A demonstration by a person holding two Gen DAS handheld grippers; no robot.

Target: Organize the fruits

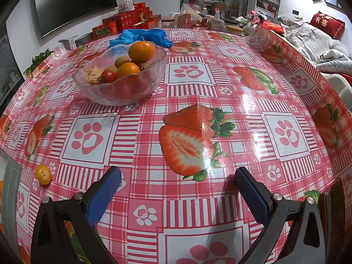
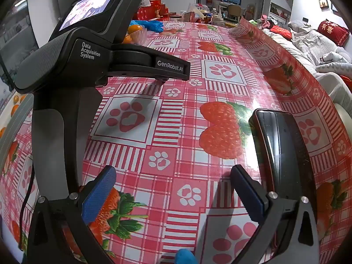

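Observation:
A clear glass bowl (image 1: pixel 120 92) stands on the strawberry-print tablecloth (image 1: pixel 189 83) at far left, holding oranges (image 1: pixel 140 51), small green-brown fruits and a cherry tomato (image 1: pixel 108 76). One small orange (image 1: pixel 43 174) lies loose on the cloth near the left edge. My left gripper (image 1: pixel 177 178) is open and empty, low over the cloth, well short of the bowl. My right gripper (image 2: pixel 173 177) is open and empty over the cloth. The left gripper's black body (image 2: pixel 66 66) fills the left of the right wrist view and hides most of the bowl (image 2: pixel 137 35).
A blue glove (image 1: pixel 143 36) lies behind the bowl. A black phone (image 2: pixel 283 149) lies on the cloth by my right finger. Red gift boxes (image 1: pixel 129 21), jars and clutter line the far table edge. A sofa with bedding (image 1: pixel 312 35) is at right.

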